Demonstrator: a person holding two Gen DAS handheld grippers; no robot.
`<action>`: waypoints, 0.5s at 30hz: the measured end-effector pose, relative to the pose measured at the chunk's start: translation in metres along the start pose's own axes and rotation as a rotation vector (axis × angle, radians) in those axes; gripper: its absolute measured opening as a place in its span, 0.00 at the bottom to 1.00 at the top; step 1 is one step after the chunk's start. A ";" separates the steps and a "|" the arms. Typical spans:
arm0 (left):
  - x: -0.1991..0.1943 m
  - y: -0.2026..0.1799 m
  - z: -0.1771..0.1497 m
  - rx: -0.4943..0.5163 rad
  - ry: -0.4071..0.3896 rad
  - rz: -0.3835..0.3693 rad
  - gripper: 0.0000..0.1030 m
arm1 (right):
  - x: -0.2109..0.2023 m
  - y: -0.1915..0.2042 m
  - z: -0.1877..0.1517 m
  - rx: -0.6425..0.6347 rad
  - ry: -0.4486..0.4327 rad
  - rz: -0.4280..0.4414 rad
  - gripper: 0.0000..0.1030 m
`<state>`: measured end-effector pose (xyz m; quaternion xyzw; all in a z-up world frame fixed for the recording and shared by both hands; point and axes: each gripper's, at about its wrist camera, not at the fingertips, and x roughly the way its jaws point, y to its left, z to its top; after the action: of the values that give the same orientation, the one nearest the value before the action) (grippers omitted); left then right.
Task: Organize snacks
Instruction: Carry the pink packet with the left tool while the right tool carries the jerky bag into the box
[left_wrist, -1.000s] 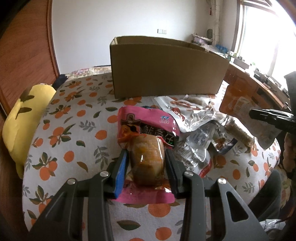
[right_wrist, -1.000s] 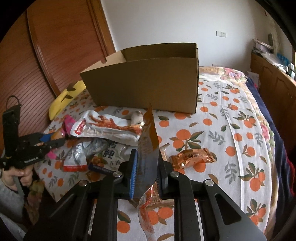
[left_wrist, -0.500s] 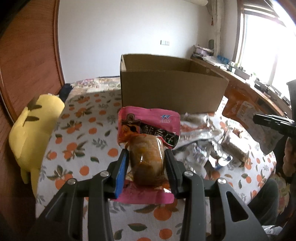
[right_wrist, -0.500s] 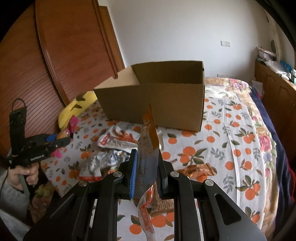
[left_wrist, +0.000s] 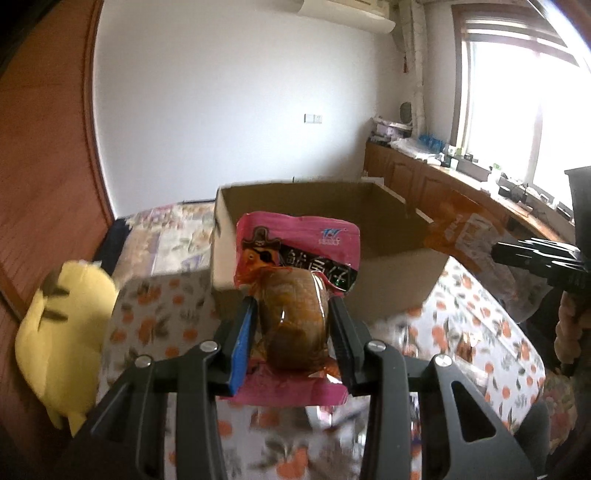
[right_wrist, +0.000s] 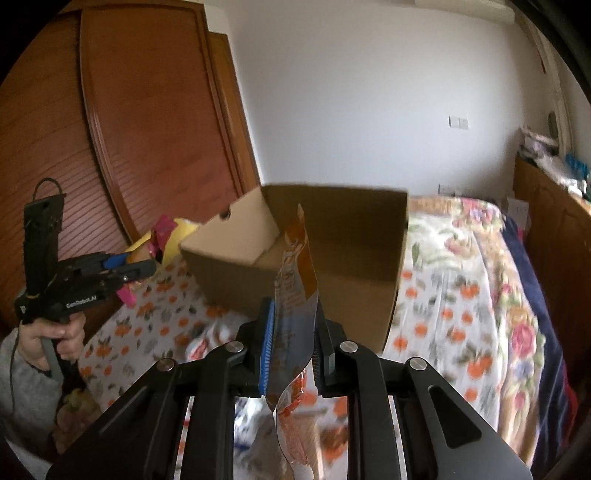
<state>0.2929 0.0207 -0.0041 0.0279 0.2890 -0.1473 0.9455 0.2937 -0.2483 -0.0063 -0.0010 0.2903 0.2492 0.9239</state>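
Compared with the frames a second earlier, both grippers are now riding higher and nearer the cardboard box, so that its open interior is showing where only its outer wall showed before, and the loose packets on the bed are dropping to the blurred lower margin of each view. The box is standing on the orange-print bedspread toward the head end of the bed, its opening facing up; what it already contains cannot be told. The left gripper is clenching a pink snack pouch around its bulging clear window, the pouch standing upright in front of the box's near wall, off the bed. The right gripper is pinching an orange snack packet edge-on, its upper end rising in front of the box opening and its lower end trailing below the fingers. A yellow plush toy is lying at the bed's left edge. The step in hand appears to be the carry of two snacks to the box. The next move is probably calling for each gripper to pass over the near rim, lower its packet inside, and release without the two packets fouling each other.
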 end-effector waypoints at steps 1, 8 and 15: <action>0.003 -0.001 0.007 0.008 -0.008 0.000 0.37 | 0.004 -0.003 0.009 -0.010 -0.009 -0.001 0.15; 0.040 -0.004 0.054 0.044 -0.032 0.001 0.37 | 0.045 -0.021 0.056 -0.029 -0.035 0.020 0.15; 0.085 -0.004 0.079 0.058 -0.018 -0.015 0.37 | 0.098 -0.025 0.081 -0.050 -0.013 0.040 0.15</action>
<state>0.4010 -0.0167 0.0148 0.0516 0.2765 -0.1629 0.9457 0.4182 -0.2135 0.0045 -0.0167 0.2780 0.2748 0.9203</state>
